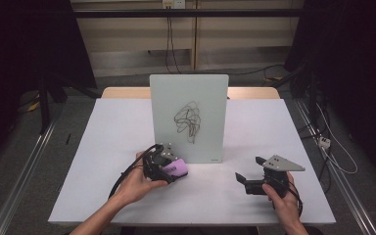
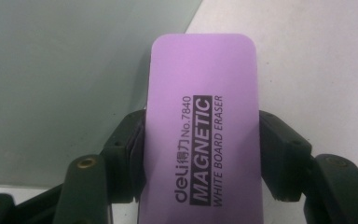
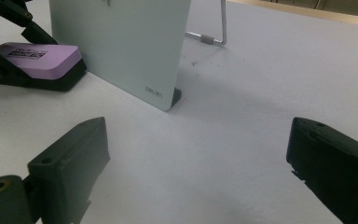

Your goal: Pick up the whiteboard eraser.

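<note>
**Eraser clamped at the foot of a scribbled whiteboard**

In the high view, the person's left forearm comes in from the bottom edge and angles up toward the middle of the frame, the left hand (image 1: 136, 185) wrapped round the left hand-held gripper (image 1: 169, 169). Its black jaws are clenched on a purple eraser (image 1: 178, 168), which sits low at the centre of the frame, just beside the lower left corner of the whiteboard (image 1: 188, 117). In the left gripper view the eraser (image 2: 203, 126) is a smooth, matte slab with rounded corners, printed "MAGNETIC WHITE BOARD ERASER", with a jaw pressed against each long side. In the right gripper view its underside is a dark, thicker layer (image 3: 42, 63).

The whiteboard stands nearly upright in the middle of the worktop (image 1: 103, 147), pale, glossy and round-cornered, with a tangle of black scribble (image 1: 188, 121) at its centre. A thin metal stand (image 3: 213, 32) props it from behind.

At the lower right of the high view, the right hand (image 1: 284, 203) holds the right hand-held gripper (image 1: 248, 173) low over the worktop, pointing left, well apart from the board. Its jaws stand wide apart and grasp nothing. The worktop is a flat white sheet with a wooden edge showing at the far side.
</note>
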{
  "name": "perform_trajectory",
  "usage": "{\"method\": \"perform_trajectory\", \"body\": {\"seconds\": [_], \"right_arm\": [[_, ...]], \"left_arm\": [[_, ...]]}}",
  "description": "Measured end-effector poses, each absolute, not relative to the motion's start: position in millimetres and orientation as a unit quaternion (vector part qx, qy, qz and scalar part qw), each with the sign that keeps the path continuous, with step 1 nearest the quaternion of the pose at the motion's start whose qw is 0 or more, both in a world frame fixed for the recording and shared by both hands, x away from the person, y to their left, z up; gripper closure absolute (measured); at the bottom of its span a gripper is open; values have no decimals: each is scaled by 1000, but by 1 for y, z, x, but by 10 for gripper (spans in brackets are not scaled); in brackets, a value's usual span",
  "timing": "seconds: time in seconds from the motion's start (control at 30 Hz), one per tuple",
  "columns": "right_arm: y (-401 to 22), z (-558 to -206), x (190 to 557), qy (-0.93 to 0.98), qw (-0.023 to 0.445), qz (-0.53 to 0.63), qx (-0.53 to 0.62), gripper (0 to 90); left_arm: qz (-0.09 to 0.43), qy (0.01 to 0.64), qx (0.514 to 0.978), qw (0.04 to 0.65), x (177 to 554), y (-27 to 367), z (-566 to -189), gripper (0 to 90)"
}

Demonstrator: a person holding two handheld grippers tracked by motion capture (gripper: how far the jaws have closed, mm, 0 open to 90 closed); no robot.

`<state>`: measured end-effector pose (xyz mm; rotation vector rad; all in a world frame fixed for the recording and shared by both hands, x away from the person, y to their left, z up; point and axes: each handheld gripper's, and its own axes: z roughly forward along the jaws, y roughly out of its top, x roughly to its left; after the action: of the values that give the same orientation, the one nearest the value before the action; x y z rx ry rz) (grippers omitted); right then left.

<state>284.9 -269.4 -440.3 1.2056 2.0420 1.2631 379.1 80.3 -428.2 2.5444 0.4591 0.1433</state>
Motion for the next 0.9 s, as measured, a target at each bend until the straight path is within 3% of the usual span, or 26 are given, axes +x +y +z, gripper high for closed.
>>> {"method": "perform_trajectory", "body": {"seconds": [0.9], "right_arm": [[-269, -440, 288, 737, 222, 459, 443, 53]], "left_arm": [[71, 230, 893, 380, 370, 109, -410, 403]]}}
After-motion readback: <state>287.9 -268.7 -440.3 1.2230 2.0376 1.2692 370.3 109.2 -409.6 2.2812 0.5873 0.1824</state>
